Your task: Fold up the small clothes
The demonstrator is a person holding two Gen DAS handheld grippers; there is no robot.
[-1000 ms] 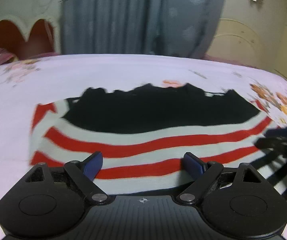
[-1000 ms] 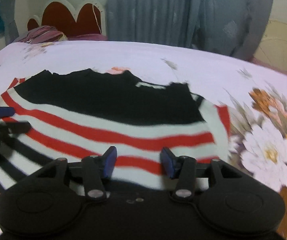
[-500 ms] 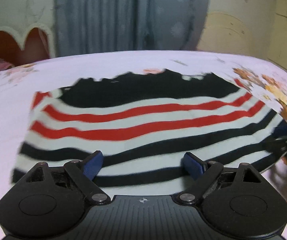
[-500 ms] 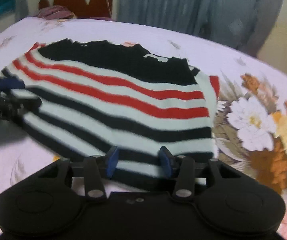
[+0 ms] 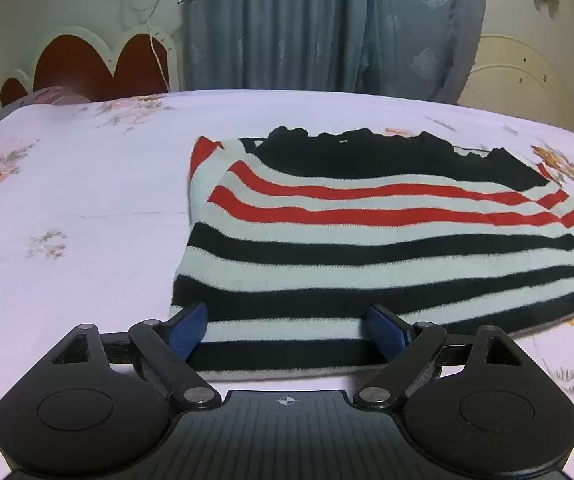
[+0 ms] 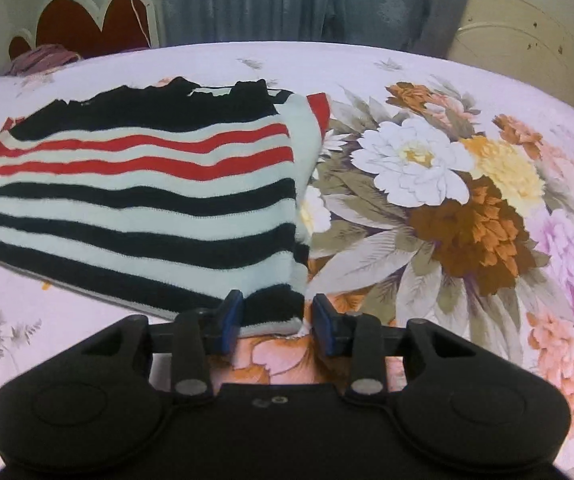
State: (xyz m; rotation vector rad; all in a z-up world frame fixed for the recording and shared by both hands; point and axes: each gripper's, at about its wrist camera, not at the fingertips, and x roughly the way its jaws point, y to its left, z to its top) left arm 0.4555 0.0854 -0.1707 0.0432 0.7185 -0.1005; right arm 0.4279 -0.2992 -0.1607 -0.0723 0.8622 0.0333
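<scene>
A small knitted sweater (image 5: 367, 248) with black, white and red stripes lies flat on the bed, black top part at the far side. It also shows in the right wrist view (image 6: 139, 208). My left gripper (image 5: 287, 330) is open, its blue fingers astride the near left part of the hem, low over it. My right gripper (image 6: 274, 322) is open, its fingers astride the near right corner of the hem. Neither pinches the cloth.
The bed sheet (image 5: 67, 208) is pale pink with small flowers; a large flower print (image 6: 447, 184) lies right of the sweater. A red scalloped headboard (image 5: 99, 64) and grey curtains (image 5: 307, 24) stand behind. A pink bundle (image 6: 45, 56) sits at the far left.
Both grippers have drawn back toward the near hem, so more black stripes show. The sweater now lies still and sharp. Each gripper has left the other's view.
</scene>
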